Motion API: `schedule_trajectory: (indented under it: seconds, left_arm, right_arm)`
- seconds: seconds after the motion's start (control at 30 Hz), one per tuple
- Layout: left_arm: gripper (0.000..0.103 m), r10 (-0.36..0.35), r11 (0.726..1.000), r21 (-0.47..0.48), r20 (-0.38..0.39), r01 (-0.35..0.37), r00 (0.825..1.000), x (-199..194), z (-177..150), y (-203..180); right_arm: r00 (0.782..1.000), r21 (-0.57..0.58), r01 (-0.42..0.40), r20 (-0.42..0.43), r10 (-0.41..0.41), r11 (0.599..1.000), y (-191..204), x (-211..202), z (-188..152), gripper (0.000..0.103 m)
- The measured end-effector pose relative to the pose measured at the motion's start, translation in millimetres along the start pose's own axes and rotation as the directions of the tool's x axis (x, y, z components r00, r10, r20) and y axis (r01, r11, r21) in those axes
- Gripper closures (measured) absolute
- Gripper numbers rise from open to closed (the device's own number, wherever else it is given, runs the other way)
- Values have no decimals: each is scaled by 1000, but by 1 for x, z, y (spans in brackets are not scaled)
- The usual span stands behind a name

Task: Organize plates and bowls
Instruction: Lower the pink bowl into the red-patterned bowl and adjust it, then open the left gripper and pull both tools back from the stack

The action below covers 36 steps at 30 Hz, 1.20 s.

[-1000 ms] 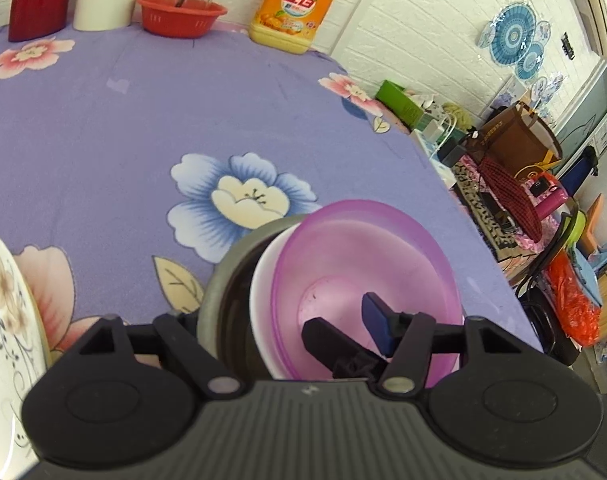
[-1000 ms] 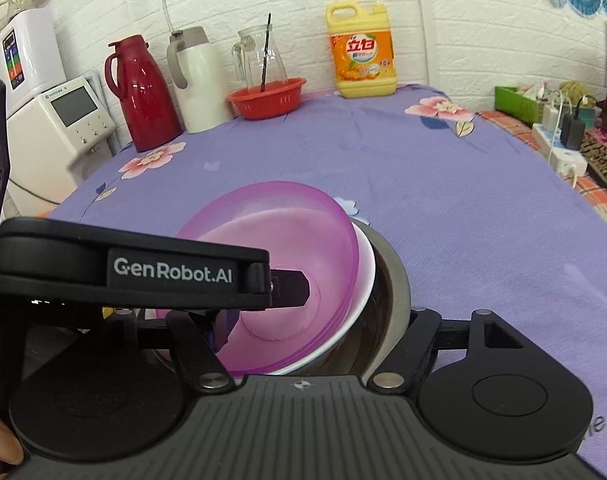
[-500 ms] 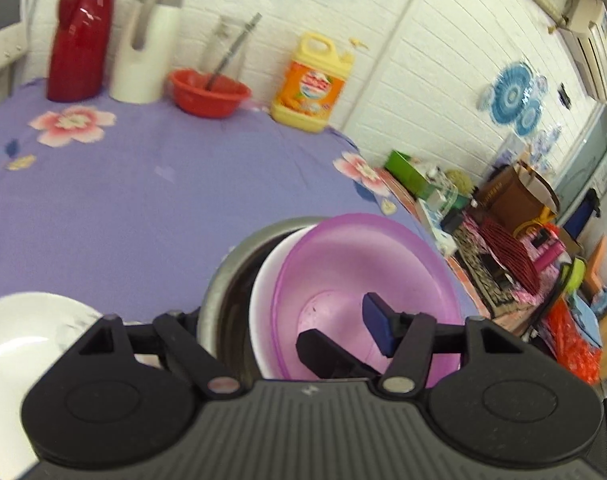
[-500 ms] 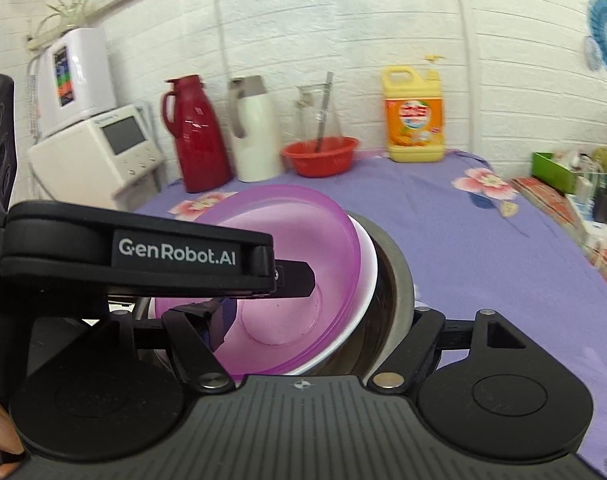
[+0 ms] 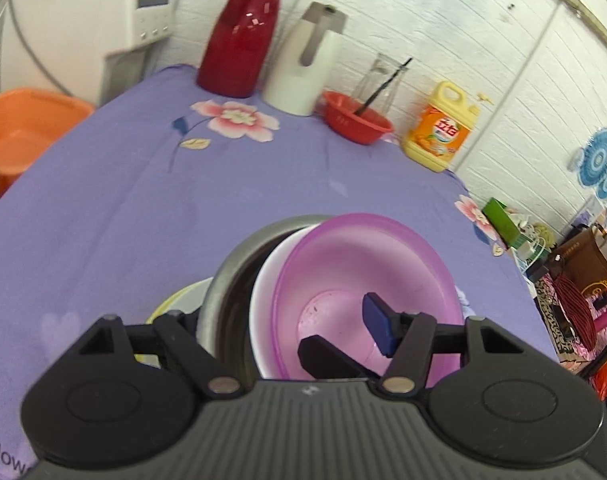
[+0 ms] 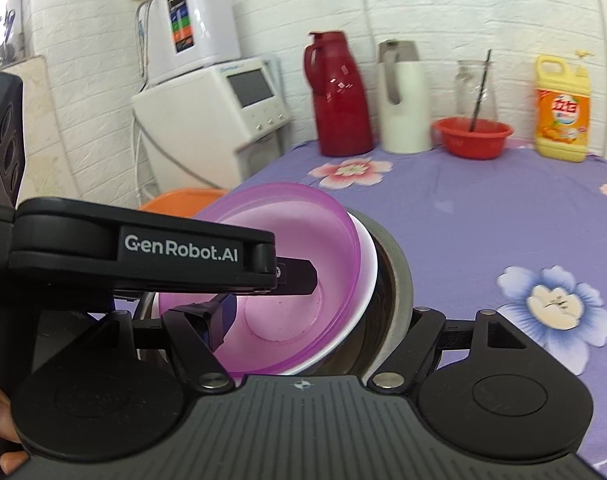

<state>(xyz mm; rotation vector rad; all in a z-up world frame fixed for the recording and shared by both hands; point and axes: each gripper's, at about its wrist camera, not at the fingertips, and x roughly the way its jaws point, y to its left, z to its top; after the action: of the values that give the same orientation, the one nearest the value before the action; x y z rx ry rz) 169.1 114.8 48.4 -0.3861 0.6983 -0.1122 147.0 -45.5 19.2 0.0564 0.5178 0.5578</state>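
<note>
A nested stack of bowls is held up over the purple flowered table: a translucent pink bowl [image 5: 367,264] inside a white bowl [image 5: 263,280] inside a steel bowl [image 5: 231,272]. My left gripper [image 5: 287,336] is shut on the stack's near rim, one blue-padded finger inside the pink bowl. My right gripper [image 6: 315,320] is shut on the opposite rim of the same stack [image 6: 303,240], one finger inside the pink bowl, the other outside the steel bowl [image 6: 395,280]. The left gripper's body [image 6: 143,248] crosses the right wrist view. A yellow-rimmed plate [image 5: 175,300] peeks out under the stack.
At the table's back stand a red thermos [image 5: 239,32], a white jug [image 5: 307,64], a red basin [image 5: 357,122] with a glass pitcher, and a yellow detergent bottle [image 5: 441,128]. An orange tub [image 5: 23,124] and a white appliance [image 6: 207,112] stand left of the table.
Both grippers have carried the bowl stack up and swung left. The views now face the table's back left corner. The flowered plate seen earlier at left is out of view.
</note>
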Motion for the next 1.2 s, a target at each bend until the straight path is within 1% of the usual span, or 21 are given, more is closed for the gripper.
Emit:
schedule_trajectory:
  seconds: [0.13, 0.23, 0.47, 0.53, 0.6, 0.7, 0.8, 0.9, 1.03, 1.2]
  left_arm:
    - [41, 16, 999, -29, -25, -17, 1000, 1, -10, 18]
    - [41, 17, 999, -34, -39, -18, 999, 7, -14, 23]
    - [41, 4, 999, -32, -64, -6, 998, 25, -14, 26]
    - [39, -5, 1000, -21, -54, 4, 999, 27, -14, 25]
    - [34, -14, 1000, -22, -46, 13, 999, 27, -14, 26]
    - [34, -12, 1000, -4, 9, 12, 1000, 17, -9, 24]
    - [33, -13, 1000, 9, 90, 12, 996, -2, 1, 20]
    - [33, -1, 1000, 28, 145, -3, 989, -17, 8, 12]
    - [32, -10, 999, 44, 157, 3, 988, -27, 1, -1]
    - [31, 2, 997, 80, 141, -14, 990, -35, -28, -19]
  right_arm:
    - [998, 9, -27, -53, 27, 1000, 8, 11, -7, 0]
    - [997, 9, -20, -74, 20, 1000, 11, 16, -12, 0]
    - [995, 34, 1, -104, 3, 999, 4, 25, -17, 0]
    - [994, 48, -1, -110, 6, 999, 2, 29, -19, 0]
    - [992, 74, -13, -121, 21, 997, -3, 32, -21, 0]
    - [996, 65, 0, -91, 6, 998, -6, 24, -18, 0]
    - [999, 43, 47, 7, -47, 998, -7, 4, -13, 0]
    - [996, 41, 60, 60, -62, 997, -10, -11, -8, 0]
    - [994, 44, 81, 76, -84, 996, -15, -25, -12, 0]
    - [989, 81, 119, 76, -125, 990, -26, -45, -32, 0]
